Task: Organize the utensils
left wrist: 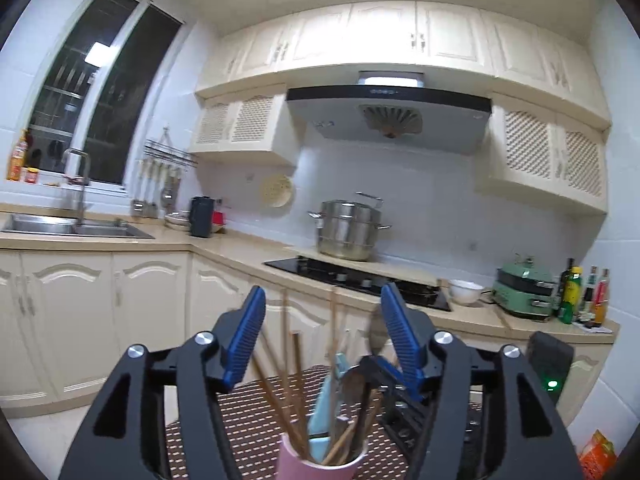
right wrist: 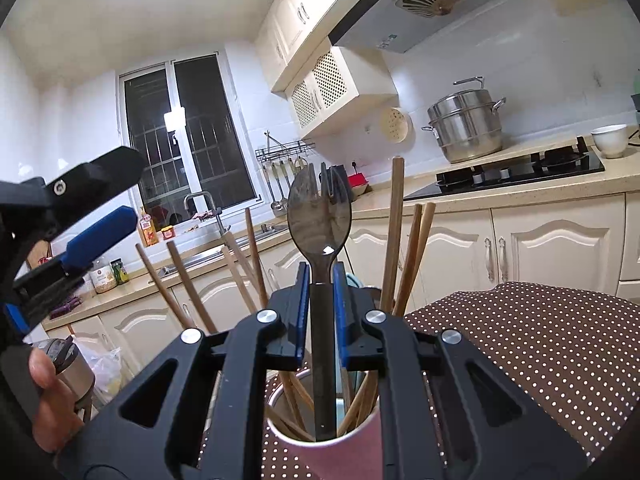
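A pink cup stands on a brown dotted cloth and holds several wooden chopsticks. My right gripper is shut on the handle of a dark plastic spork, whose handle end reaches down into the cup. In the left wrist view the pink cup sits low between my left fingers, with chopsticks and a light blue utensil in it. My left gripper is open above the cup. The right gripper shows there, just right of the cup. The left gripper shows at the left of the right wrist view.
The dotted cloth covers the surface under the cup. Behind are a counter with a sink, a black hob with a steel steamer pot, a white bowl, a green appliance and bottles.
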Action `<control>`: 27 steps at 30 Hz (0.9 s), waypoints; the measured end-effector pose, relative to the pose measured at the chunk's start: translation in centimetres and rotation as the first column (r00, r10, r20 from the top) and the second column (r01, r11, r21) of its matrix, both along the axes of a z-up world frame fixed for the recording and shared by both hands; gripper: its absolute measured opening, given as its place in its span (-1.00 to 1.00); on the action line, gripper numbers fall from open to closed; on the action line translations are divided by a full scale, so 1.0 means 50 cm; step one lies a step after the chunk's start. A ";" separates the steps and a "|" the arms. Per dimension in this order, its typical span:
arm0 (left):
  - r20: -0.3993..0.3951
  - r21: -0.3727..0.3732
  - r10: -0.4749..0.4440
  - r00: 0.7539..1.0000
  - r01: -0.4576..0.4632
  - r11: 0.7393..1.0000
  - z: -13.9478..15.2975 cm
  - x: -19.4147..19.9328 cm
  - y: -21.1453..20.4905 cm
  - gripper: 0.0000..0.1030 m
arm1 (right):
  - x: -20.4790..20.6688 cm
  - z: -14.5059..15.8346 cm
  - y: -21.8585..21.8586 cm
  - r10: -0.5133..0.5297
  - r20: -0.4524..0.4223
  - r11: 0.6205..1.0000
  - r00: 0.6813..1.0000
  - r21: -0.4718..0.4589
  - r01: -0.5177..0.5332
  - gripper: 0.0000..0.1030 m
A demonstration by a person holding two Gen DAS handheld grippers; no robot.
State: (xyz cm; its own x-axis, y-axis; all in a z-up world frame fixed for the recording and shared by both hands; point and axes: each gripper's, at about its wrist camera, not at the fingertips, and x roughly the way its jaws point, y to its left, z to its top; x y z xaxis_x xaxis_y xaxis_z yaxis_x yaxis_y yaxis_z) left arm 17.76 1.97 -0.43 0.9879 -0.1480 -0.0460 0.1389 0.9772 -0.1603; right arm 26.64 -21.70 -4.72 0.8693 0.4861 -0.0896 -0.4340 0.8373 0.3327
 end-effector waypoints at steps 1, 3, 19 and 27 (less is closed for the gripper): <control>-0.006 0.016 0.032 0.999 -0.032 0.999 0.000 -0.005 0.001 0.17 | -0.003 0.000 0.000 -0.001 0.000 1.000 1.000 -0.002 0.001 -0.76; -0.018 0.053 0.083 0.996 -0.082 0.995 -0.001 -0.013 0.003 0.19 | -0.011 0.000 0.002 -0.004 -0.002 1.000 1.000 -0.013 0.004 -0.76; -0.142 0.140 0.199 0.970 -0.179 0.974 -0.027 -0.074 0.058 0.28 | -0.078 0.005 0.029 -0.052 0.003 0.986 0.999 -0.159 0.052 -0.75; -0.154 0.168 0.215 0.964 -0.189 0.968 -0.019 -0.135 0.065 0.36 | -0.140 0.036 0.036 -0.080 -0.011 0.978 0.997 -0.196 0.076 -0.75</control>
